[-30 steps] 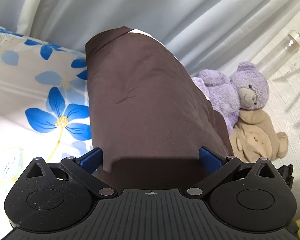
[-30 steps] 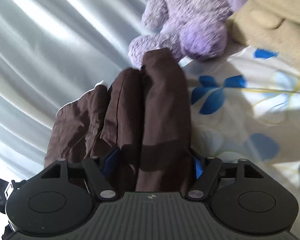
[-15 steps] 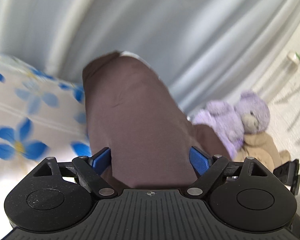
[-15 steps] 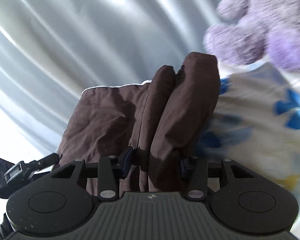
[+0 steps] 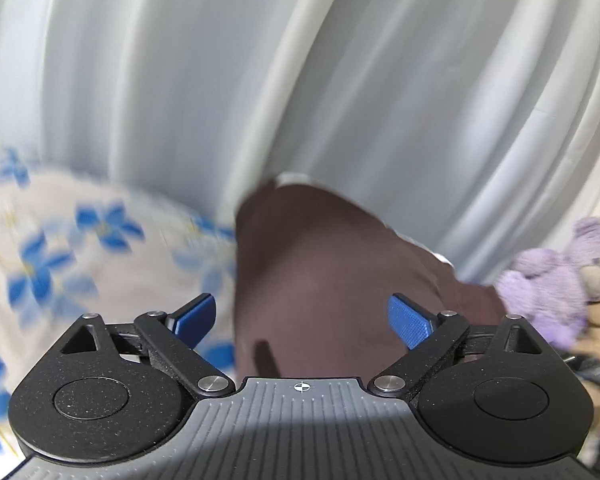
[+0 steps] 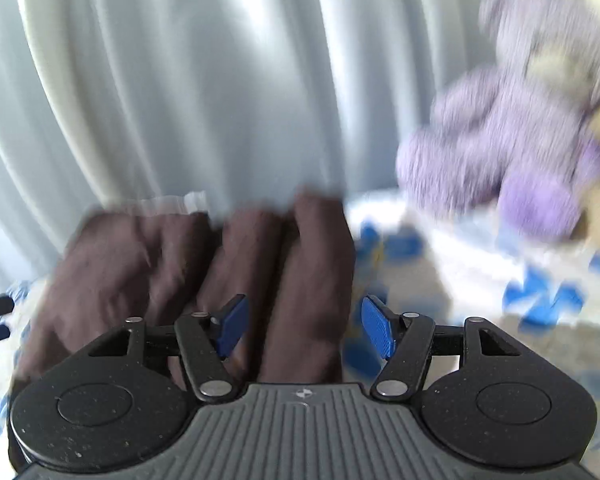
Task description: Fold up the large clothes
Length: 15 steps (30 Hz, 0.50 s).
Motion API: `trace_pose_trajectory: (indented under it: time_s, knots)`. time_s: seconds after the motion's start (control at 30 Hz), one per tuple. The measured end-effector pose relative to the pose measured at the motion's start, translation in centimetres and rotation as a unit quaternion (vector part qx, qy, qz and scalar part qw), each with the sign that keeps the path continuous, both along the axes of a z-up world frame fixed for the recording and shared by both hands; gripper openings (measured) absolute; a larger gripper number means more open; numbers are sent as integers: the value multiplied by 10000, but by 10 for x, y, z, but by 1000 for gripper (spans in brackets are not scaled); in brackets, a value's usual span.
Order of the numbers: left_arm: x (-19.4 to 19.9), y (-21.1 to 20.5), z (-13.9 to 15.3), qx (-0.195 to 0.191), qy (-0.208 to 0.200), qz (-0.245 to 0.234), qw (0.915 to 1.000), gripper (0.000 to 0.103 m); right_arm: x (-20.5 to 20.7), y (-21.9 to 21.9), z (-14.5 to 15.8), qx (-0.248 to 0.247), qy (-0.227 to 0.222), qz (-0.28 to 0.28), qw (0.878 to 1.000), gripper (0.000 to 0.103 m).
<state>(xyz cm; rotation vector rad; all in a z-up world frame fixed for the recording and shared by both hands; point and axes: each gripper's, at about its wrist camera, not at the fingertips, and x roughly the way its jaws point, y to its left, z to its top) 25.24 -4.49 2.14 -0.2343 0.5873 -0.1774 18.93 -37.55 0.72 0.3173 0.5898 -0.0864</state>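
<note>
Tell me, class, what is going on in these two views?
A person with handheld tongs in each hand is folding a dark brown garment on a blue-flowered bedsheet. Both the left tongs and the right tongs are open, with the bunched cloth lying between their blue pads. A purple teddy bear sits nearby before a pale curtain. The views are motion-blurred.

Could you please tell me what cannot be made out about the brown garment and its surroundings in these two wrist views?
- Brown garment: its near end is hidden behind the left tool; what kind of garment it is stays unclear.
- Its folds in the right wrist view: motion blur smears them; the right tool covers their near ends.
- Purple teddy bear: face blurred.
- Floral bedsheet: pattern smeared.
</note>
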Motion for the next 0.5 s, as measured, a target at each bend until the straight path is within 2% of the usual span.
trace_pose_trajectory:
  time_s: [0.03, 0.07, 0.13, 0.2, 0.27, 0.3, 0.4, 0.43, 0.5]
  knots:
    - [5, -8, 2, 141, -23, 127, 9998, 97, 2, 11, 7, 142, -200, 174, 9995, 40]
    - [12, -16, 1, 219, -51, 279, 9994, 97, 8, 26, 10, 398, -333, 534, 9972, 33]
    - [23, -27, -5, 263, -115, 559, 9980, 97, 28, 57, 6, 679, -303, 1093, 9912, 19]
    - [35, -37, -15, 172, 36, 675, 9976, 97, 47, 85, -7, 523, -312, 1244, 9904, 18]
    - [42, -45, -28, -55, 298, 535, 9981, 97, 60, 100, -28, 6, -270, 1155, 9929, 18]
    - [44, -52, -34, -39, 369, 405, 9985, 102, 61, 101, -40, -185, -227, 1009, 9945, 16]
    - [43, -76, -49, 730, 158, 346, 9966, 103, 52, 86, -71, -43, -402, 800, 9960, 15]
    - [43, -80, -54, 875, 98, 358, 9955, 103, 50, 83, -76, 27, -476, 804, 9956, 14]
    - [43, -78, -59, 871, 69, 367, 9955, 103, 47, 84, -81, -41, -535, 780, 9955, 14]
